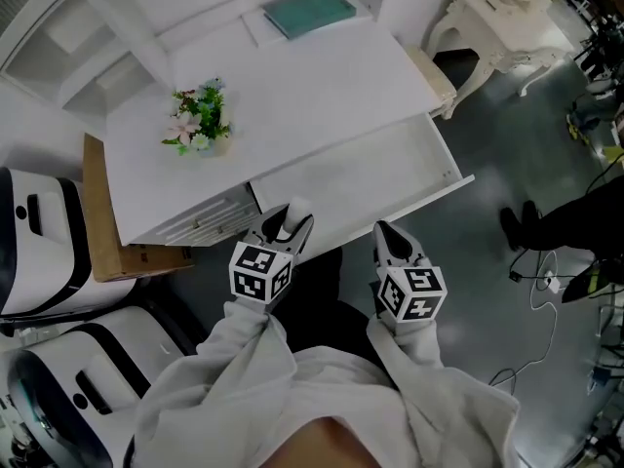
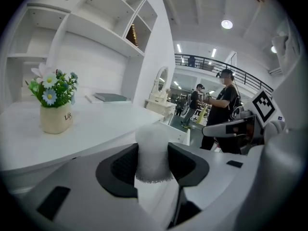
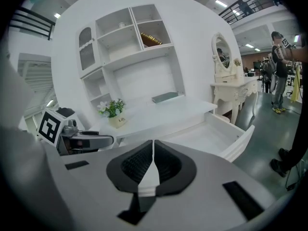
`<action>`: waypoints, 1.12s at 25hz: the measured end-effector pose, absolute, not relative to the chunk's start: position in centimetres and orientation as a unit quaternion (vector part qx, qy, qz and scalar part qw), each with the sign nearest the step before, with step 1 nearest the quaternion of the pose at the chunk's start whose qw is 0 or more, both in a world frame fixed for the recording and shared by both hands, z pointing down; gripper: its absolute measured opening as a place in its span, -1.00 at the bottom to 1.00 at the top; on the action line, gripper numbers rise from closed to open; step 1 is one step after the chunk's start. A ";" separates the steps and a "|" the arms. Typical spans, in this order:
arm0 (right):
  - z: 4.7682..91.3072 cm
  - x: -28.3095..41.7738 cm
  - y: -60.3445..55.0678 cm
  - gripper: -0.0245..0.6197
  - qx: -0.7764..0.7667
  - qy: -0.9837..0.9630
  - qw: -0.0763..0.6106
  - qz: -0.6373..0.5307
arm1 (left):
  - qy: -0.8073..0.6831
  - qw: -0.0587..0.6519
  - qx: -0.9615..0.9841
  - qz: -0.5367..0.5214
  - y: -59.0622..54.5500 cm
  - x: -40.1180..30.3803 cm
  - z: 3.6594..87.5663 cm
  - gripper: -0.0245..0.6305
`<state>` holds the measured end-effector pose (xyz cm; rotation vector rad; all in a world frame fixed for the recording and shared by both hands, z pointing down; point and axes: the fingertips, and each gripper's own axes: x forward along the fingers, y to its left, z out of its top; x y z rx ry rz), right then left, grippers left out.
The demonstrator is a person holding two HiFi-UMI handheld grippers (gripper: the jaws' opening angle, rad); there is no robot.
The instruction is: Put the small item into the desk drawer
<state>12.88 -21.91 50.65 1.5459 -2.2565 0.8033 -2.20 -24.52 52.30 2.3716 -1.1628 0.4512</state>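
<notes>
The white desk [image 1: 292, 96] has its drawer [image 1: 363, 177] pulled out toward me, and the drawer floor looks bare. My left gripper [image 1: 287, 224] hovers at the drawer's near left corner, shut on a small frosted white item [image 2: 153, 148] that stands upright between its dark pads. In the left gripper view the item hides the gap of the left gripper [image 2: 153, 165]. My right gripper [image 1: 391, 238] hangs just in front of the drawer's front edge. In its own view the right gripper [image 3: 152, 163] is shut with nothing in it, and the drawer [image 3: 211, 134] lies ahead to the right.
A flower pot [image 1: 200, 123] and a teal book [image 1: 309, 11] rest on the desktop. A cardboard box [image 1: 105, 230] and white machines [image 1: 39, 247] crowd the left. A white dressing table [image 1: 497, 19] stands at the back right; a person [image 1: 575, 224] and cables [image 1: 541, 291] are on the right.
</notes>
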 end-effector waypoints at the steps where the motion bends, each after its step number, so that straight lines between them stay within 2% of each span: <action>1: 50.8 12.8 -22.5 -0.81 0.534 -0.784 0.147 0.280 | -0.428 0.233 0.858 0.162 -25.3 -2.2 52.5 -0.34; 23: 55.6 11.8 -29.5 -0.81 0.496 -0.782 0.188 0.326 | -0.485 0.379 0.758 0.216 -34.3 -1.3 64.1 -0.34; 28: 56.2 12.3 -30.1 -0.81 0.493 -0.779 0.195 0.334 | -0.501 0.385 0.741 0.227 -35.4 -1.3 66.1 -0.34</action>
